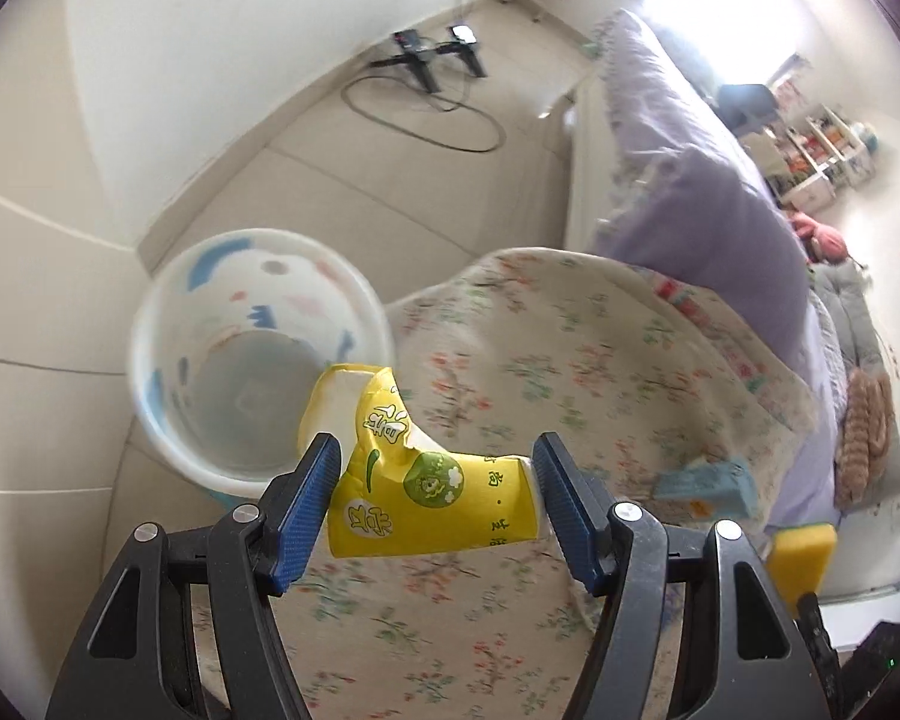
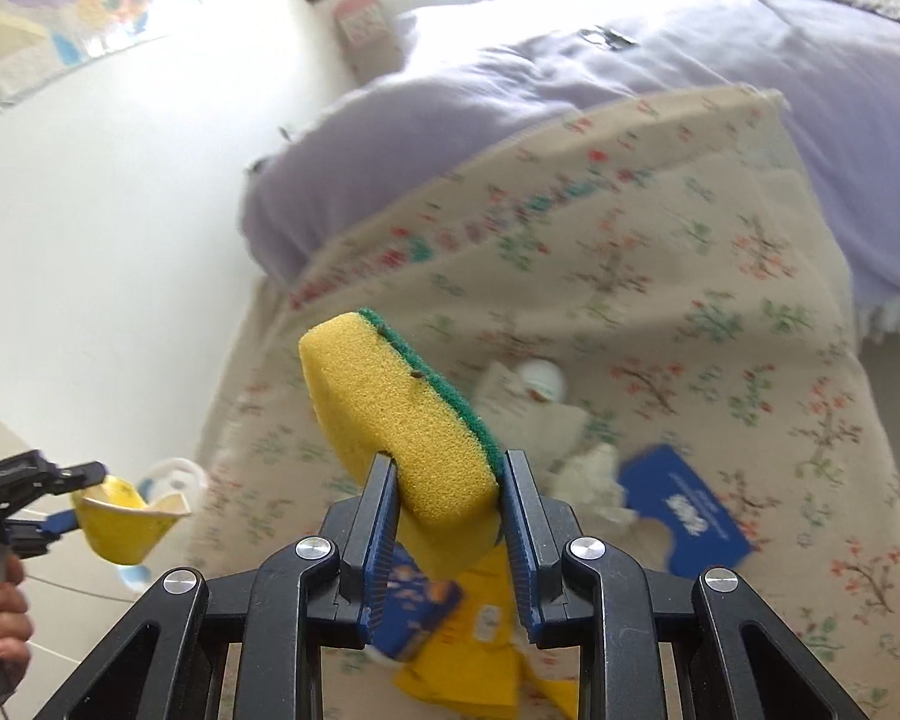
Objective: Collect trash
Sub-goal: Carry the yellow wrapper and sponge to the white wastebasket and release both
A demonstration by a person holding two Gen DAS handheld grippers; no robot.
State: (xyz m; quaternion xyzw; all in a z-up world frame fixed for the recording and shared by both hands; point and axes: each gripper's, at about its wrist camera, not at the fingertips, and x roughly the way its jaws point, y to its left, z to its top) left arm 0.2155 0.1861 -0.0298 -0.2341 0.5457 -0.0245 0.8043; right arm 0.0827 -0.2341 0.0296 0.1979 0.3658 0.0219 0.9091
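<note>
Two views, taken in turn:

Left wrist, gripper: we see the left gripper (image 1: 432,495) with its jaws pinching a crushed yellow paper cup (image 1: 417,480) between the blue pads (image 1: 306,507).
Left wrist, cup position: we see the cup held in the air over the edge of the floral bedspread (image 1: 570,372), just beside the rim of the white bin (image 1: 162,426) standing on the floor.
Left wrist, bin: we see it upright and open-topped, with blue and pink marks on its inner wall.
Left wrist, surroundings: we see a lilac quilt (image 1: 720,210) on the bed and a black stand (image 1: 432,54) with a looped cable on the floor.

Right wrist, gripper: we see the right gripper (image 2: 450,498) with its jaws pressed against a yellow sponge (image 2: 390,420) with a green scouring side.
Right wrist, trash on the bed: we see a blue card (image 2: 684,510), crumpled white paper (image 2: 594,480) and a yellow wrapper (image 2: 480,648) lying on the bedspread.
</note>
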